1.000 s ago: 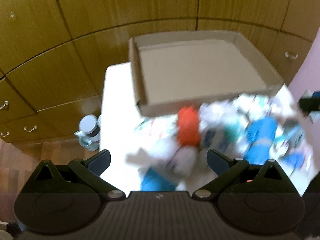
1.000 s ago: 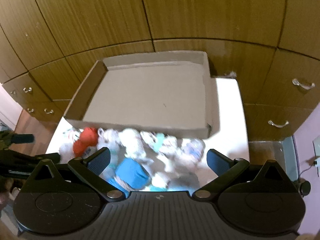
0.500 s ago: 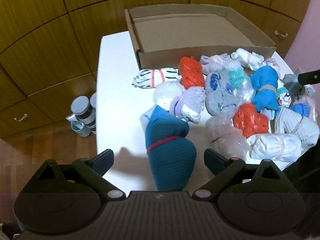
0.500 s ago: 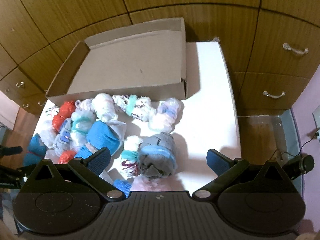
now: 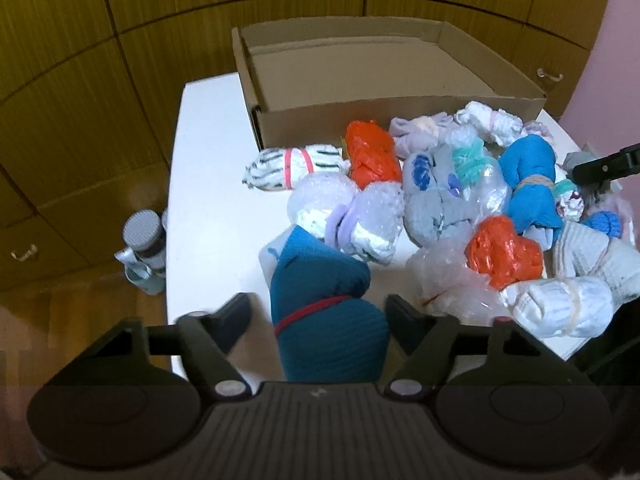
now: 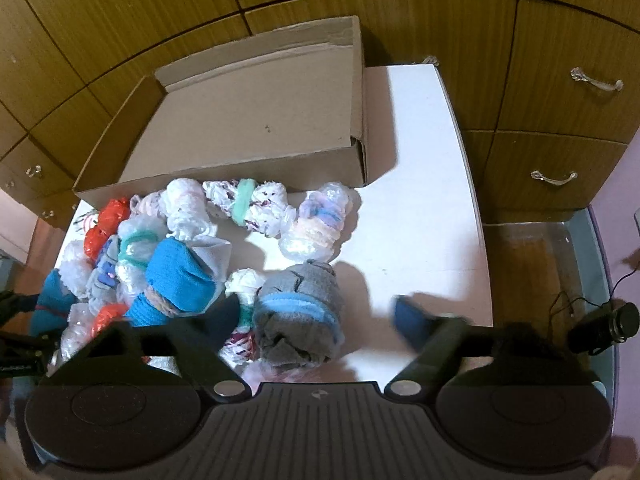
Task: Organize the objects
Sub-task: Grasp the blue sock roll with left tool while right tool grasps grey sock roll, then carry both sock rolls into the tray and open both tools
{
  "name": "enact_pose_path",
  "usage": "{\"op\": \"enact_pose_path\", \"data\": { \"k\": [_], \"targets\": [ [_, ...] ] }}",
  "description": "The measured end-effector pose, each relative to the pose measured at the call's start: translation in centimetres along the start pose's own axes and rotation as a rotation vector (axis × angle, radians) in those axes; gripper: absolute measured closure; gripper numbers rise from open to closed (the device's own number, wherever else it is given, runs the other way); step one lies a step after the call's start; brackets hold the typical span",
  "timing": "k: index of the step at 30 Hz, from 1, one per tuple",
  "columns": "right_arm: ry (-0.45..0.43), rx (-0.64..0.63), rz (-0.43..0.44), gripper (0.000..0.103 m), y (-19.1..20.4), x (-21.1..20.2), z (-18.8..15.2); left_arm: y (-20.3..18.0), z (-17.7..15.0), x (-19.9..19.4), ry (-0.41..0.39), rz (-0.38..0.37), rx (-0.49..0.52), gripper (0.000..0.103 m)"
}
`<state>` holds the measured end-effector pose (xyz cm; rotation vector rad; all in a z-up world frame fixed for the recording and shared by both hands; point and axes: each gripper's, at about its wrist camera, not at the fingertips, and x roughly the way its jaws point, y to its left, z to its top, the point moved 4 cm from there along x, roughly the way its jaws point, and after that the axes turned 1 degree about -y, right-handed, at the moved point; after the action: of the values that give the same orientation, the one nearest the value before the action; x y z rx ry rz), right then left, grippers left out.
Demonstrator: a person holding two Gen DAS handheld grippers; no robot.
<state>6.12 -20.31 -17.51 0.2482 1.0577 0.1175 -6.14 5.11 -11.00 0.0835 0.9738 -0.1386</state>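
A pile of rolled sock bundles lies on a white table point(image 5: 208, 184) in front of an empty cardboard box point(image 5: 360, 68). My left gripper point(image 5: 318, 320) is open, its jaws either side of a dark teal bundle with a red band point(image 5: 320, 304); the right pad is near it, the left pad apart. My right gripper point(image 6: 320, 316) is open around a grey bundle with a blue band point(image 6: 298, 316), not touching it. The box also shows in the right wrist view point(image 6: 248, 120). Orange bundles point(image 5: 372, 156) and a blue bundle point(image 5: 532, 184) lie in the pile.
Wooden cabinets with drawer handles point(image 6: 596, 80) stand behind and beside the table. Grey-capped bottles point(image 5: 142, 240) stand on the floor left of the table. A glass surface and a small black camera point(image 6: 608, 324) are to the right.
Both grippers have come down and closer to the pile. The left now straddles the teal bundle, the right straddles the grey one. Both sets of jaws have narrowed a little.
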Motion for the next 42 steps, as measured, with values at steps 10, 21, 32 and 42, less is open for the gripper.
{"op": "enact_pose_path", "data": {
  "k": [10,21,32,42],
  "targets": [
    [0.001,-0.024,0.036,0.050,-0.1,0.6,-0.7,-0.7,0.1,-0.3,-0.029,-0.005,-0.007,0.057],
    [-0.127,-0.013,0.071,0.050,-0.4,-3.8,2.6,0.8,4.9,-3.7,-0.123,-0.014,-0.021,0.057],
    [-0.250,-0.136,0.162,0.050,6.8,-3.7,12.0,1.6,16.5,-1.7,-0.236,-0.002,-0.004,0.057],
    [-0.194,-0.133,0.204,0.050,11.3,5.2,18.8,1.9,22.5,8.9,-0.146,0.031,0.048,0.057]
  ]
}}
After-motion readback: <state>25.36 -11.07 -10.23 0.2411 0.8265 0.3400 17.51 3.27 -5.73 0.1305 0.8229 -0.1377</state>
